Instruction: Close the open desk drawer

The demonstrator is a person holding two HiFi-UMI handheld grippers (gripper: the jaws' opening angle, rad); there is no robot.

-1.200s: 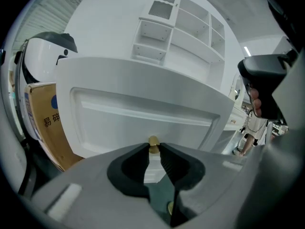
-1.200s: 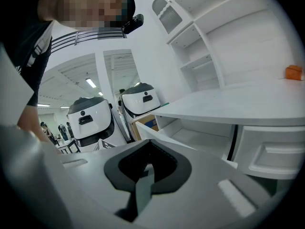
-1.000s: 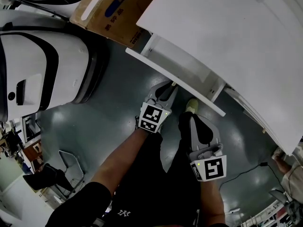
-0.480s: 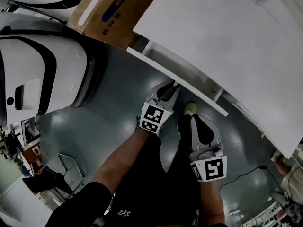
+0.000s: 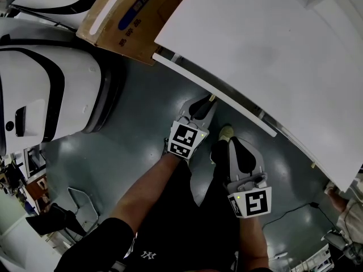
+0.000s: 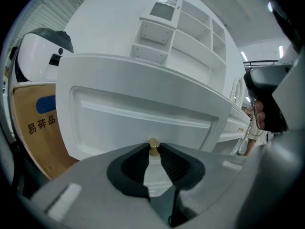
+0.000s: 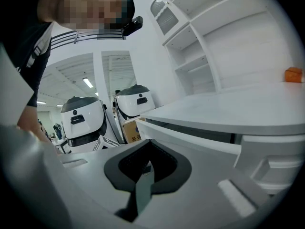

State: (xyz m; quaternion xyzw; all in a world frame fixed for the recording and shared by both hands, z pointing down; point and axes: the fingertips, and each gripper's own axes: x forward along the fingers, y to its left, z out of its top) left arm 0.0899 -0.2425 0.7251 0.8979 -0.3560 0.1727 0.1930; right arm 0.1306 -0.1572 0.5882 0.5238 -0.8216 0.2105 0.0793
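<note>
A lab-like workspace; white domed machines (image 5: 51, 89), cardboard box (image 5: 122, 16), grey floor (image 5: 142, 129), white desk (image 5: 272, 50).

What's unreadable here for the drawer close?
Drawer interior: head view, desktop covers it; left gripper view shows only its front.
Knob base: left gripper view, the closed jaws cover it.
Orange object on the desktop: right gripper view, too small to identify.
Cardboard box print: head view, too small, cut by the edge.

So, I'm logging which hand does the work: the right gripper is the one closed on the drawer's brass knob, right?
Not the right one. The left gripper is the one closed on the drawer's brass knob, as the left gripper view shows. The right gripper is shut on nothing.
</note>
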